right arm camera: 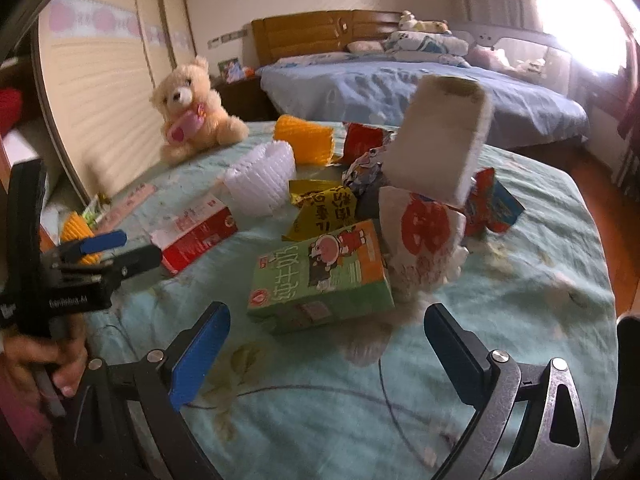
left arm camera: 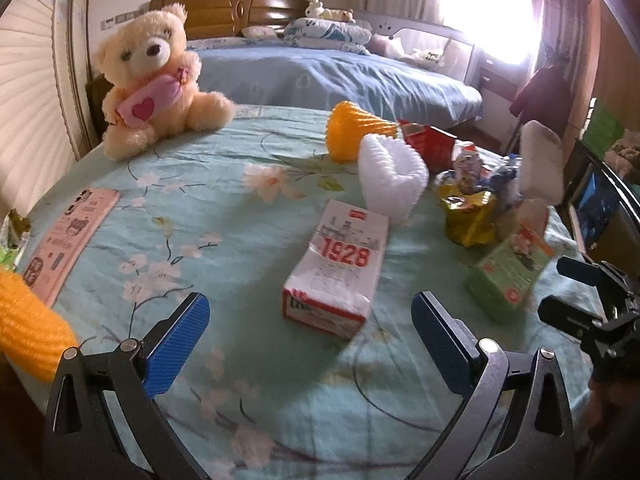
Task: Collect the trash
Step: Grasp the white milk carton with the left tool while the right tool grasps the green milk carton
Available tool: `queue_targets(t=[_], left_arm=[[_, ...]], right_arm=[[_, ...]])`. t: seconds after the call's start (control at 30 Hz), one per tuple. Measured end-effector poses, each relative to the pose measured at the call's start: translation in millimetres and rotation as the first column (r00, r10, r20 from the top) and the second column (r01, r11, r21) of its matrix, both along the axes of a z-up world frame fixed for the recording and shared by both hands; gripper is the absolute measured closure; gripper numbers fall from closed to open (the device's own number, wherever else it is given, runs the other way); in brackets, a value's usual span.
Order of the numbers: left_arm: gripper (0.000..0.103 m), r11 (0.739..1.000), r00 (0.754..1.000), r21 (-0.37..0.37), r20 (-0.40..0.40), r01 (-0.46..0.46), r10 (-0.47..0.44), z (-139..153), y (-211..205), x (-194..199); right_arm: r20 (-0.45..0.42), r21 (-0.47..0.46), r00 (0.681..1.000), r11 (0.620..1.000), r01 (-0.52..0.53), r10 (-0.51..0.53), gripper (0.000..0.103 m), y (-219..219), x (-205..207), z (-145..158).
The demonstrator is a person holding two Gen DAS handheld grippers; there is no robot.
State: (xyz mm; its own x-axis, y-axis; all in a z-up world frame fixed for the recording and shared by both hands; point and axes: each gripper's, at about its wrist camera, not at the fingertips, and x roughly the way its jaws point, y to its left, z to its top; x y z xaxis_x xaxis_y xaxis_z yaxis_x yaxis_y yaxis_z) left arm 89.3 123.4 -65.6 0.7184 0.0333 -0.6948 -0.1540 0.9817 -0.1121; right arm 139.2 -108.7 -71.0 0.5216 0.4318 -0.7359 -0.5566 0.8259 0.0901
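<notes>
both grippers hang over the flowered bedspread (left arm camera: 224, 216), nothing in either one. the left gripper (left arm camera: 310, 344) has its blue pads wide apart, and lined up just ahead of them lies the white-and-red carton (left arm camera: 338, 268) marked 1928, flat on the cloth. over on the right, the right gripper (right arm camera: 326, 346) is also spread open, with the green carton (right arm camera: 320, 272) lying just beyond its fingertips. behind that carton the trash sits in a heap: a yellow wrapper (right arm camera: 320, 208), a white bag with a red print (right arm camera: 424, 236) and a white foam block (right arm camera: 440, 140) leaning up out of the pile. further back, a white foam net (left arm camera: 390, 176) and an orange foam net (left arm camera: 354, 130) lie side by side. a teddy bear (left arm camera: 154, 80) sits at the far left edge, well apart from the heap. a pink card (left arm camera: 70, 240) lies flat at the left. a hand (right arm camera: 44, 364) grips the left tool's handle.
</notes>
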Motion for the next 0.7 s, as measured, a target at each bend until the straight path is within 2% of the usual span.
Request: queue_targets(t=[0.3,0.37,0.43,0.47,0.53,0.6,0.7], left_arm=[[0.001,0.999,0.998,-0.035,-0.061,0.029,-0.031,-12.9,3.3,25.8],[0.010,0.998,0.996,-0.042,-0.078,0.046,-0.049,-15.4,1.8,29.0],[0.024,0.998,0.993,-0.041,-0.100,0.052,-0.056,-19.0,0.4,31.8],[0.026,0.998,0.994,-0.029,-0.094,0.052,-0.055,-18.2,-1.4,31.2],[0.047,0.997,0.994,-0.021,-0.086,0.069,-0.071,-18.0,-4.9,30.5],[0.049,0.997,0.994,-0.003,-0.079,0.078,-0.078,-17.7,-8.5,28.9],[0.051,0.997,0.995,-0.017,-0.062,0.078,-0.079,-16.3,-10.3,23.3]], right_arm=[[-0.011,-0.120,0.997,0.990,-0.080,0.080,0.005,27.5,11.9,-20.6],[-0.046,-0.127,0.997,0.989,-0.074,0.068,0.005,27.9,17.8,-26.8],[-0.070,-0.099,0.996,0.993,-0.066,0.059,0.012,24.6,23.2,-27.9],[-0.085,-0.079,0.995,0.996,-0.051,0.045,0.012,20.2,26.5,-28.3],[-0.096,-0.060,0.995,0.998,-0.027,0.022,0.012,14.6,29.0,-28.3],[-0.096,-0.028,0.995,1.000,-0.007,0.005,0.013,8.9,28.0,-25.5],[-0.104,0.033,0.994,0.999,0.022,-0.018,0.013,-3.9,21.2,-18.3]])
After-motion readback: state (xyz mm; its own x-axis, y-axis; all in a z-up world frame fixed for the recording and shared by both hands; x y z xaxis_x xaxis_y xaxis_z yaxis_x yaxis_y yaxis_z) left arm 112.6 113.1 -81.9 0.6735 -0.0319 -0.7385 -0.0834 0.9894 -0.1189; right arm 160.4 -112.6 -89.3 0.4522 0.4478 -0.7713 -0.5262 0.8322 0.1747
